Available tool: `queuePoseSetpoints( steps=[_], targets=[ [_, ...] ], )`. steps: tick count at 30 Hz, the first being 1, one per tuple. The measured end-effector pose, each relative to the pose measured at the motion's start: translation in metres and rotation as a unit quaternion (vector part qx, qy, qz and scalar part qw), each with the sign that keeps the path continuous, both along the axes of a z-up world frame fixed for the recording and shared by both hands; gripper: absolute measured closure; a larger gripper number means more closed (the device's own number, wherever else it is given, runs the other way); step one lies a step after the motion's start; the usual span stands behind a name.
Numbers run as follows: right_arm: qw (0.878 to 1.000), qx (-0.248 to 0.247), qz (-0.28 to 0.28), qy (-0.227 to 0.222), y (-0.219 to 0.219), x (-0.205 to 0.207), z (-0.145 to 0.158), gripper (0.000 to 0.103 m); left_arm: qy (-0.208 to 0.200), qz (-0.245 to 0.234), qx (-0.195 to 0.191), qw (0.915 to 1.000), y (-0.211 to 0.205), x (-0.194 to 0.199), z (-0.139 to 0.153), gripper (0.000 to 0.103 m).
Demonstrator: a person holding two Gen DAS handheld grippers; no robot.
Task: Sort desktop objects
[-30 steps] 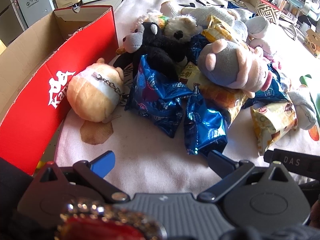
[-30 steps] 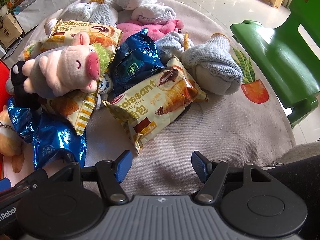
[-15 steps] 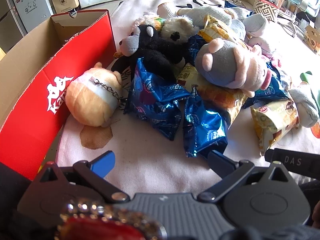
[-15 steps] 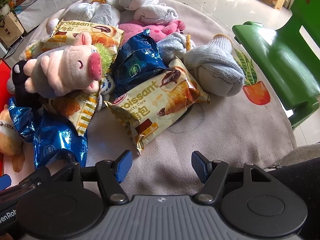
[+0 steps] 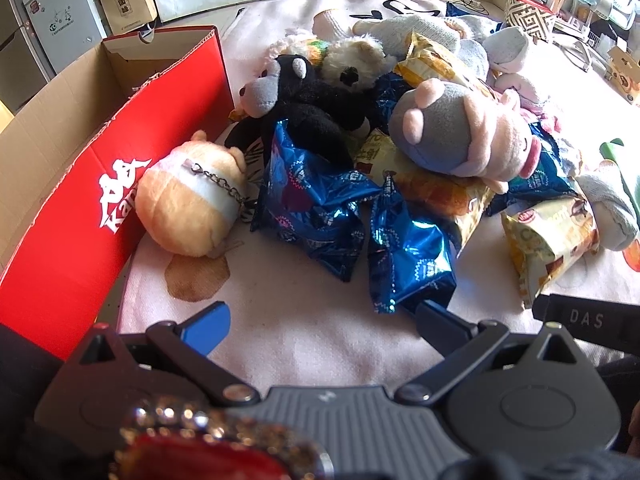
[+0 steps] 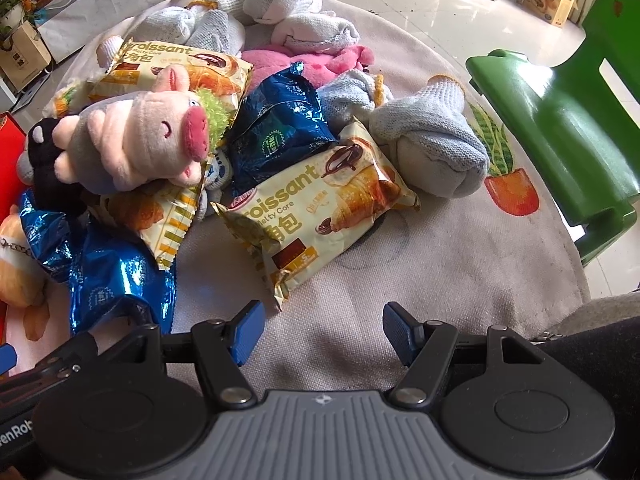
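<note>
A heap of plush toys, snack packets and rolled socks lies on a pale cloth. In the left wrist view my left gripper (image 5: 320,320) hangs open over bare cloth, short of the blue foil packets (image 5: 404,256). An orange plush (image 5: 188,204) with a chain lies beside the red box (image 5: 80,216); a black monkey plush (image 5: 308,104) and a grey-pink pig plush (image 5: 460,136) sit farther back. In the right wrist view my right gripper (image 6: 320,328) is open and empty, just short of a croissant packet (image 6: 320,212). The pig plush (image 6: 144,140) lies to the left, a grey sock roll (image 6: 432,152) to the right.
An open cardboard box with a red outer wall stands along the left. A green plastic chair (image 6: 560,120) stands at the right beside the cloth. More socks (image 6: 280,4) and a pink plush (image 6: 280,60) lie at the back. Bare cloth lies in front of both grippers.
</note>
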State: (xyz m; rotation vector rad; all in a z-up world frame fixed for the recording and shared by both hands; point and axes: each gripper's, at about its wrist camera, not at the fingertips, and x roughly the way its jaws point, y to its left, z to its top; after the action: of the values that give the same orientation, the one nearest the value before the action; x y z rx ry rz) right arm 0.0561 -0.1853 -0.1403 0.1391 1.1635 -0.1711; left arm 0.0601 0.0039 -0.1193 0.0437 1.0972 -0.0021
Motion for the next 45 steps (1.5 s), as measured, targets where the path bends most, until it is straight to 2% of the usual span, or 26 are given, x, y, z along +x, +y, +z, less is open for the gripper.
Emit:
queuePoseSetpoints(
  steps=[20, 45],
  targets=[
    [1.000, -0.004, 0.021, -0.013, 0.004, -0.007, 0.009, 0.037, -0.013, -0.014, 0.019, 0.9996, -0.001, -0.010, 0.008, 0.001],
    [1.000, 0.008, 0.007, -0.004, 0.001, -0.005, 0.003, 0.037, 0.000, -0.007, 0.009, 0.9999, 0.001, -0.005, -0.001, 0.001]
  ],
)
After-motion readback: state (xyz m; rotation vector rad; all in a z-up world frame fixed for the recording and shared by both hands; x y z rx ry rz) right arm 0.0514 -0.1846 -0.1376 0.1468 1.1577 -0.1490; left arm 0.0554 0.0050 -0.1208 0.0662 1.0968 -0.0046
